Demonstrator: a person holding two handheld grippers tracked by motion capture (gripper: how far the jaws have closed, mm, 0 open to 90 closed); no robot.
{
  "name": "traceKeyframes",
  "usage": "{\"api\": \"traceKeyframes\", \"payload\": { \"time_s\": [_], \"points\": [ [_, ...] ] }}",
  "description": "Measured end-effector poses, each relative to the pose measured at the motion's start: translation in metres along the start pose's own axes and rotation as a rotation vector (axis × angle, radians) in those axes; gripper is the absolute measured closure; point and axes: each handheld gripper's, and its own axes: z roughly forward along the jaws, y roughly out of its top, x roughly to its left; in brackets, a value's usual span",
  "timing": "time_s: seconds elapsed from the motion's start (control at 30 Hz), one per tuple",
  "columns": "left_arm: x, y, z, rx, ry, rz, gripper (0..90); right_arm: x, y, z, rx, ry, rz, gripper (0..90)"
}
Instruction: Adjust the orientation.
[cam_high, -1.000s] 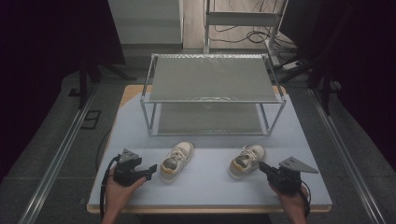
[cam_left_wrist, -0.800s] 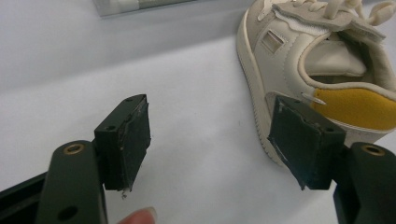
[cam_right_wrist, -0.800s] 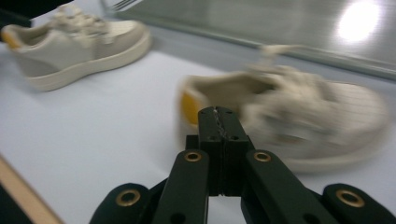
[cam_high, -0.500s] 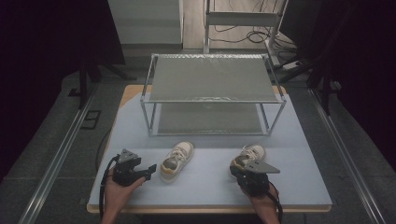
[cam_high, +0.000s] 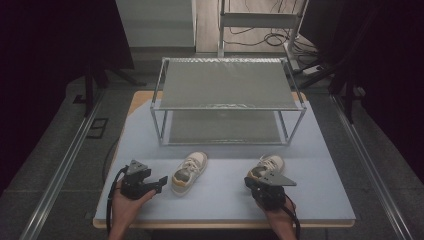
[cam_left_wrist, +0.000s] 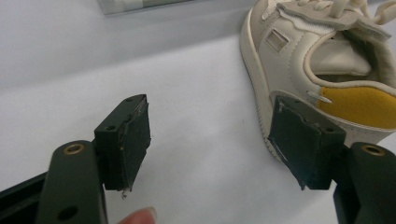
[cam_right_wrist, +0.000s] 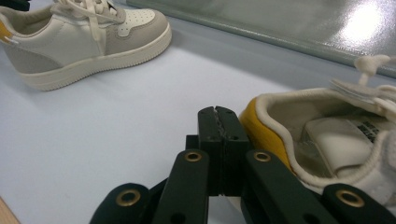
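Observation:
Two cream sneakers with yellow heel lining lie on the pale table top (cam_high: 225, 202). The left shoe (cam_high: 190, 171) (cam_left_wrist: 322, 51) (cam_right_wrist: 84, 39) has its heel just beside my left gripper (cam_high: 161, 182) (cam_left_wrist: 212, 140), whose jaws stand open with only bare table between them; the right pad overlaps the heel's edge in the left gripper view. My right gripper (cam_high: 249, 182) (cam_right_wrist: 218, 122) is shut, its pads pressed together on nothing, with its tip right beside the heel of the right shoe (cam_high: 266, 166) (cam_right_wrist: 327, 140).
A two-tier metal rack (cam_high: 225, 90) stands behind the shoes at mid table. Dark curtains, floor rails and cables surround the table. The table's front edge runs just under both hands.
My right gripper has slid left and in, from the table's right side to the heel of the right shoe. The left gripper and both shoes stay where they were.

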Motion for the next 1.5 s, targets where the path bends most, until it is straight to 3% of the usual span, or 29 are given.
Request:
{"api": "traceKeyframes", "payload": {
  "time_s": [0.57,0.77,0.93,1.13,1.23,1.27,1.43,1.5],
  "points": [
    [0.001,-0.001,0.0,0.002,0.004,-0.003,28.6,-0.014,-0.016,-0.023,0.011,-0.006,0.03,89.8],
    [0.002,-0.001,0.0,0.003,0.005,-0.004,28.6,-0.028,-0.022,-0.038,-0.013,-0.02,0.084,89.7],
    [0.0,-0.001,0.002,0.006,0.0,0.0,28.7,-0.036,-0.007,-0.045,-0.069,-0.036,0.088,89.7],
    [-0.002,-0.001,0.002,0.009,-0.001,0.007,28.6,-0.04,0.012,-0.028,-0.062,0.001,0.097,89.7],
    [0.0,-0.001,0.001,0.005,0.004,0.001,28.6,-0.045,0.015,-0.014,-0.02,0.034,0.107,89.7],
    [0.001,-0.001,0.0,0.001,0.004,-0.004,28.6,-0.048,0.014,-0.009,0.008,0.069,0.121,89.8],
    [0.001,-0.001,0.0,0.001,0.006,-0.005,28.6,-0.052,0.009,-0.011,0.031,0.091,0.124,89.8],
    [0.0,-0.001,0.0,0.004,0.007,-0.001,28.6,-0.059,0.007,-0.016,0.053,0.126,0.124,89.9]
  ]
}}
